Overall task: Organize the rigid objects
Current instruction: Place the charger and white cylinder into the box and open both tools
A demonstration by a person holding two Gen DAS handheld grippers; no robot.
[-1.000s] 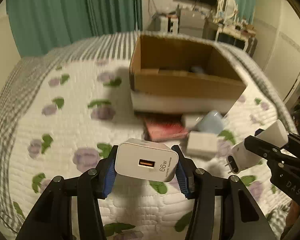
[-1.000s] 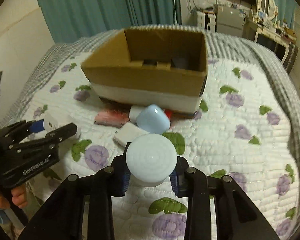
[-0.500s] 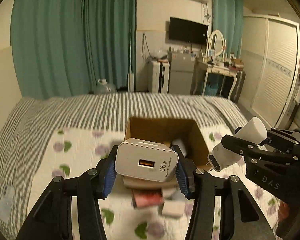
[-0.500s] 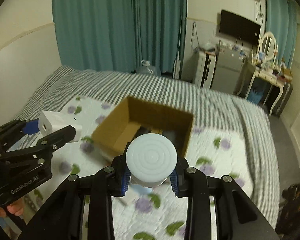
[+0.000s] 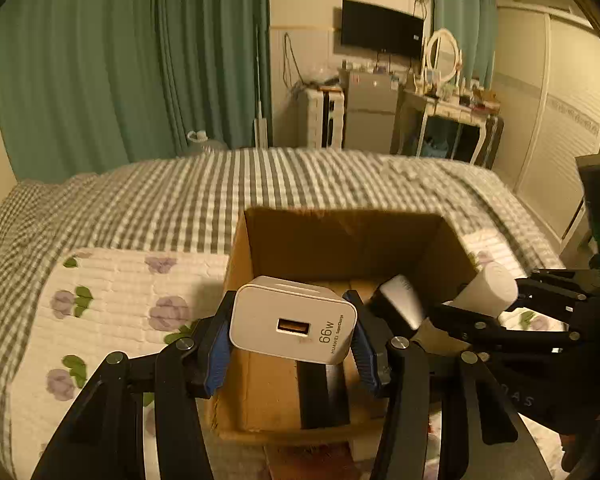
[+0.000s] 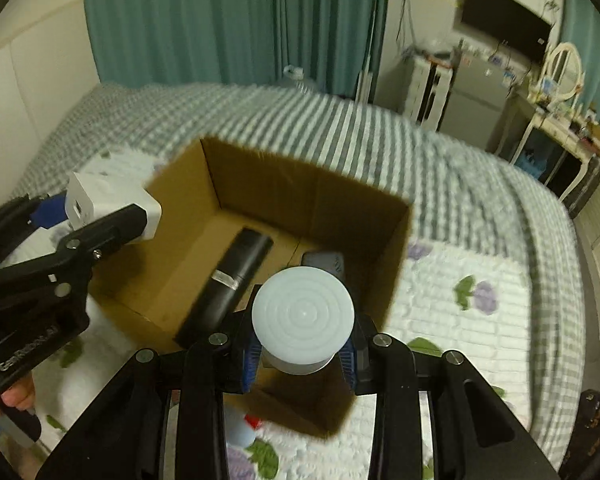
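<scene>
My left gripper [image 5: 292,340] is shut on a white 66W USB charger [image 5: 294,320], held over the near left edge of an open cardboard box [image 5: 260,392]. It also shows at the left of the right wrist view [image 6: 108,204]. My right gripper [image 6: 302,348] is shut on a white round plug-in device [image 6: 303,314], held over the box [image 6: 388,280] near its front right wall. This device also shows in the left wrist view [image 5: 488,290]. A long black object [image 6: 228,284] and a dark item [image 6: 324,260] lie inside the box.
The box stands on a bed with a white floral quilt [image 5: 112,312] and a grey checked cover [image 5: 180,200]. Small items [image 6: 242,430] lie on the quilt before the box. Green curtains [image 5: 120,60] and furniture [image 5: 380,108] stand behind the bed.
Both grippers have risen from the quilt and moved forward to over the box, each keeping hold of its object. The loose items on the quilt have dropped below the view.
</scene>
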